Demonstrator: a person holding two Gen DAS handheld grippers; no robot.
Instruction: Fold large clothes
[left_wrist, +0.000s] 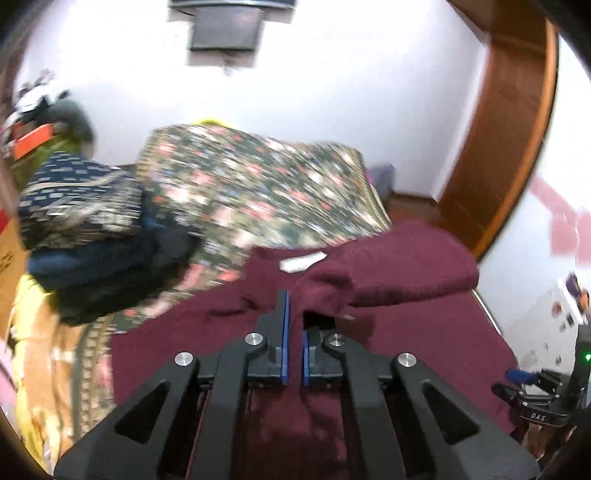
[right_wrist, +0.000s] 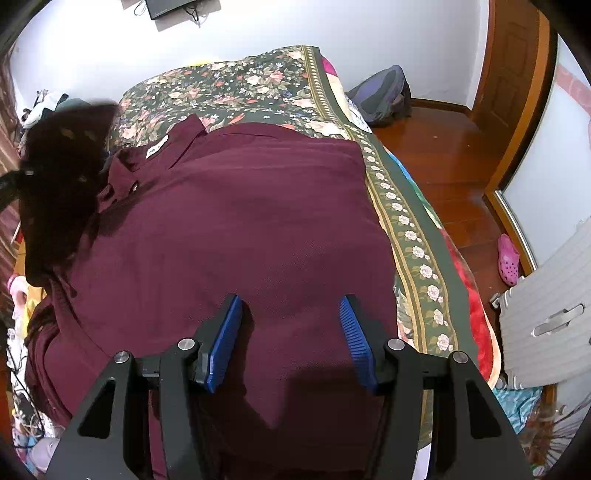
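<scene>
A large maroon polo shirt (right_wrist: 236, 229) lies spread on a floral bedspread (right_wrist: 236, 88), collar and white label (right_wrist: 157, 147) at the far left. My right gripper (right_wrist: 290, 310) is open and empty just above the shirt's near part. In the left wrist view my left gripper (left_wrist: 293, 314) is shut on a fold of the maroon shirt (left_wrist: 406, 266) near the collar and white label (left_wrist: 303, 261). The right gripper shows at that view's right edge (left_wrist: 532, 384). The left gripper appears as a dark blur in the right wrist view (right_wrist: 55, 192).
A pile of dark blue patterned clothes (left_wrist: 81, 206) sits on the bed at left. Wooden floor (right_wrist: 443, 155), a backpack (right_wrist: 384, 96), a pink shoe (right_wrist: 508, 258) and a white case (right_wrist: 550, 314) lie right of the bed. A wooden door (right_wrist: 517, 55) stands at the far right.
</scene>
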